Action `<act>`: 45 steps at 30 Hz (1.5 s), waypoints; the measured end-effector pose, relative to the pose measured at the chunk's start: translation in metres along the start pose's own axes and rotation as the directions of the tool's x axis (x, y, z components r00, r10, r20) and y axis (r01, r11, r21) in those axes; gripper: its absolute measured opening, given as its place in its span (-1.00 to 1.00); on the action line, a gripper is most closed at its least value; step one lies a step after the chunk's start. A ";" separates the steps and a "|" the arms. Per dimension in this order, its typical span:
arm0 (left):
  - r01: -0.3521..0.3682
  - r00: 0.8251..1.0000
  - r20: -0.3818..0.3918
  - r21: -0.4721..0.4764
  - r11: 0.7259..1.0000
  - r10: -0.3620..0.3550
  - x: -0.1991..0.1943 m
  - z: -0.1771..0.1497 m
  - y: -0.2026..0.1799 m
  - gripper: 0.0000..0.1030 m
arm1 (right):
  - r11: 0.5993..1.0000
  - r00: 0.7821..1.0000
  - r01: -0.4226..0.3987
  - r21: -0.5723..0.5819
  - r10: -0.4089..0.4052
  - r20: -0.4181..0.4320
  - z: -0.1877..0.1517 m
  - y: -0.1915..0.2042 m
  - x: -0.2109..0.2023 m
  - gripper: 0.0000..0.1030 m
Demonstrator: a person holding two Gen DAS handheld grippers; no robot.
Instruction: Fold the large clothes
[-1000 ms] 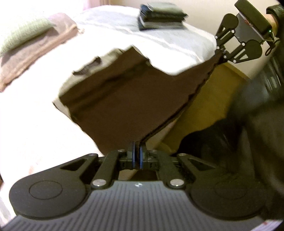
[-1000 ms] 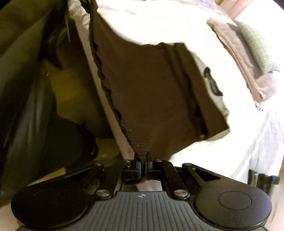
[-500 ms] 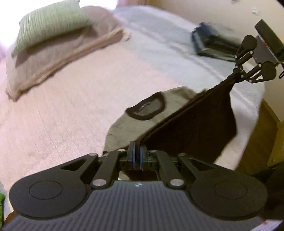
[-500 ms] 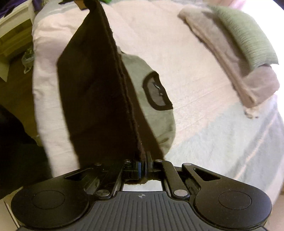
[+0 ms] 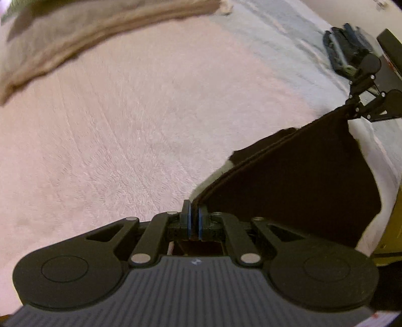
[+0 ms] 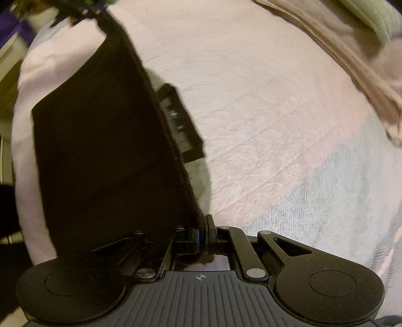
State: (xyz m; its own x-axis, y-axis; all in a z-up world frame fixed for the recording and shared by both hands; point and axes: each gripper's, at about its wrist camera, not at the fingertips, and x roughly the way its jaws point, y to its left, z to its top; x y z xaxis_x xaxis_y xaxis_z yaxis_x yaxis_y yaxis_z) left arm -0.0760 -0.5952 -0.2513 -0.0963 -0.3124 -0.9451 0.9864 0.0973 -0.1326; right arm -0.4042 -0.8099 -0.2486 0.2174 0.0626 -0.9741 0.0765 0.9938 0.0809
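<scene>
A dark brown garment (image 5: 296,186) hangs stretched between my two grippers over the bed. My left gripper (image 5: 193,213) is shut on one corner of its top edge. My right gripper (image 6: 203,226) is shut on the other corner; it also shows far right in the left wrist view as the right gripper (image 5: 351,100). In the right wrist view the brown garment (image 6: 105,151) drops as a wide panel to the left. Behind it a pale grey part (image 6: 203,181) with a dark collar (image 6: 181,120) peeks out. The lower hem is hidden behind the panel.
The pink bedspread (image 5: 140,120) fills most of both views, with a pale blue blanket (image 6: 326,206) beside it. A folded tan blanket (image 5: 75,32) and a green pillow (image 6: 371,17) lie at the head. A stack of folded dark clothes (image 5: 344,55) sits far right. The bed edge (image 5: 387,191) drops to a yellowish floor.
Both grippers have swept the brown garment inward over the bed and lower. The pale front with the collar, first spread in view, is now mostly hidden behind the brown panel.
</scene>
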 end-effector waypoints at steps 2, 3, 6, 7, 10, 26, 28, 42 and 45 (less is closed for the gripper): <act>0.015 0.999 -0.028 -0.024 1.000 -0.016 0.030 0.000 0.011 -0.94 | 0.997 1.000 -0.020 0.068 0.021 -0.012 -0.001 -0.012 0.022 -0.99; 0.022 0.999 -0.039 -0.044 0.999 -0.024 0.045 0.001 0.018 -0.90 | 0.995 0.999 -0.028 0.098 0.030 -0.018 -0.002 -0.018 0.032 -0.99; -0.006 0.999 -0.049 -0.087 0.996 0.002 0.073 -0.003 0.032 -0.78 | 0.980 1.000 0.000 0.200 -0.001 0.007 -0.009 -0.032 0.044 -0.61; -0.017 0.999 -0.044 -0.096 0.995 0.013 0.074 -0.006 0.036 -0.78 | 0.971 0.999 0.042 0.237 -0.048 0.020 -0.013 -0.035 0.042 -0.34; -0.055 0.998 -0.015 -0.154 0.987 0.054 0.060 -0.017 0.052 -0.78 | 0.921 0.987 0.135 0.365 -0.158 0.033 -0.026 -0.044 0.027 -0.29; 0.151 0.987 -0.011 -0.301 0.942 -0.162 -0.002 -0.152 -0.047 -0.65 | 0.791 0.967 -0.146 0.594 -0.014 0.256 -0.104 0.114 -0.002 -0.29; 0.131 0.986 -0.075 -0.220 0.967 -0.151 0.015 -0.170 -0.067 -0.65 | 0.796 0.969 -0.127 0.592 -0.029 0.246 -0.115 0.125 0.006 -0.29; -0.028 0.999 0.037 0.201 0.979 0.021 -0.030 -0.211 -0.076 -0.56 | 0.725 0.921 0.303 0.619 -0.388 0.003 -0.136 0.248 -0.028 -0.01; -0.072 0.992 0.122 0.392 0.917 0.026 -0.035 -0.221 -0.112 -0.21 | 0.819 0.893 0.427 0.382 -0.448 -0.037 -0.123 0.282 -0.018 0.05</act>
State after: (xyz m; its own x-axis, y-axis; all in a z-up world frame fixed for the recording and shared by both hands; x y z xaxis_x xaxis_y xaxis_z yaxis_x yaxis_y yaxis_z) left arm -0.2122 -0.3859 -0.2698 -0.0533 -0.4222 -0.9049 0.9638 -0.2587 0.0640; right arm -0.5063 -0.5198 -0.2344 0.1237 -0.3862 -0.9141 0.5277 0.8057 -0.2690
